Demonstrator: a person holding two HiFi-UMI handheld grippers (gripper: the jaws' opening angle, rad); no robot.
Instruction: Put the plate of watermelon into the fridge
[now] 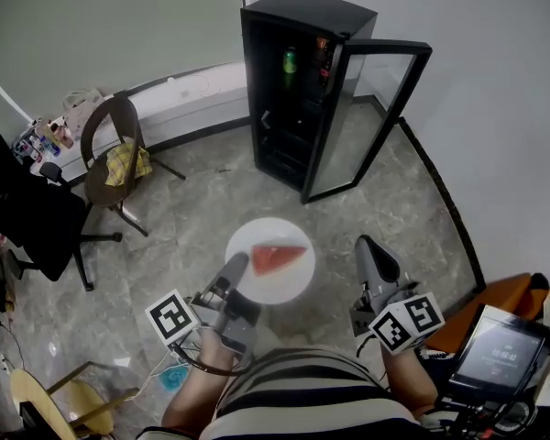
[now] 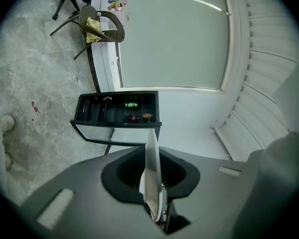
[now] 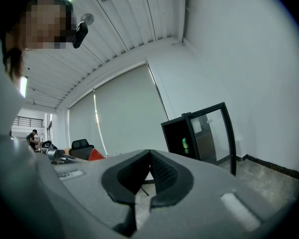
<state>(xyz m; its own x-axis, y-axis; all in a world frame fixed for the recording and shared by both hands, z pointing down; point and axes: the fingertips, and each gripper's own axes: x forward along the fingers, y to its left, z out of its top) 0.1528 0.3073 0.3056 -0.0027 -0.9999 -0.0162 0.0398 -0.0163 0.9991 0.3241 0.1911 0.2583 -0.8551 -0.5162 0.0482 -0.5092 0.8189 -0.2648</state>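
A white round plate point(image 1: 280, 280) with a red watermelon wedge point(image 1: 277, 258) hangs above the floor in the head view. My left gripper point(image 1: 241, 264) is shut on the plate's near-left rim. In the left gripper view the plate point(image 2: 152, 176) shows edge-on, pinched between the jaws. My right gripper point(image 1: 367, 244) is shut on nothing, to the right of the plate and apart from it. Ahead stands the black fridge point(image 1: 293, 81), its glass door point(image 1: 371, 117) swung open to the right, with a green can point(image 1: 291, 60) on an upper shelf. The fridge point(image 3: 189, 138) also shows in the right gripper view.
A wicker chair point(image 1: 110, 149) with a yellow cloth and a black office chair point(image 1: 37, 214) stand at the left. An orange seat point(image 1: 495, 301) and a screen point(image 1: 500, 351) are at my right. A wall with a dark skirting curves behind the fridge.
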